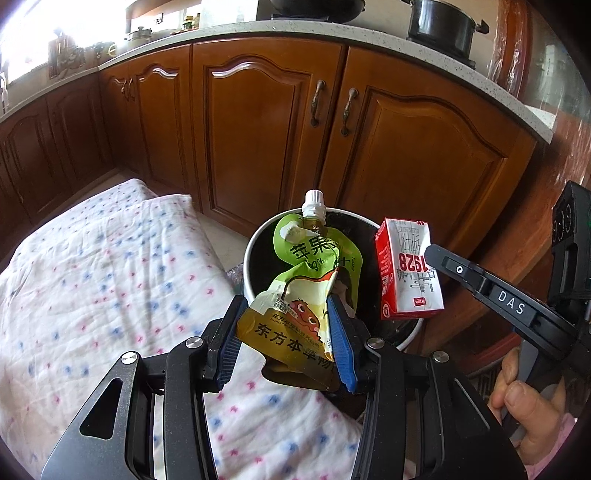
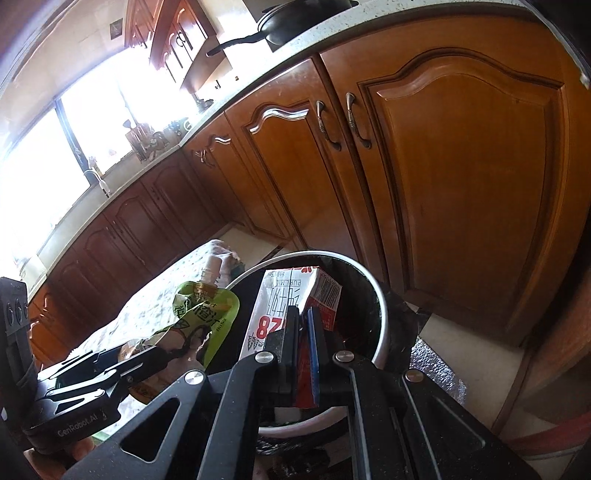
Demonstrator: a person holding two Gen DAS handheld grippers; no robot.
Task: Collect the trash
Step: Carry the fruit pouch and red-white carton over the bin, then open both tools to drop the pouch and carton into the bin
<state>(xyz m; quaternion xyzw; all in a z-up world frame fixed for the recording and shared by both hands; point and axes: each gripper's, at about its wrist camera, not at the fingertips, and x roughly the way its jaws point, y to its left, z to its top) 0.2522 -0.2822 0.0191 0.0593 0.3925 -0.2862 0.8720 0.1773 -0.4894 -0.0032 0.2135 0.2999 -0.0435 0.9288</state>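
My left gripper (image 1: 286, 308) is shut on a crumpled green and yellow drink pouch (image 1: 306, 273) with a white cap; the blue pads press its lower half. The pouch sticks out over the mouth of a round bin (image 1: 254, 236) with a white rim and a black liner. To the right, my right gripper (image 1: 430, 253) is shut on a red and white milk carton (image 1: 406, 273) held above the bin's right side. In the right wrist view the carton (image 2: 291, 291) sits squeezed in the right gripper (image 2: 303, 314) above the bin (image 2: 382, 314), with the pouch (image 2: 207, 306) and left gripper (image 2: 162, 349) at the left.
A white cloth with pink and blue dots (image 1: 92, 277) covers the surface left of the bin. Brown cabinet doors (image 1: 258, 122) stand close behind it, under a counter with a black pot (image 1: 439, 26). A person's hand (image 1: 528, 424) grips the right handle. A silvery mat (image 2: 436, 365) lies on the floor.
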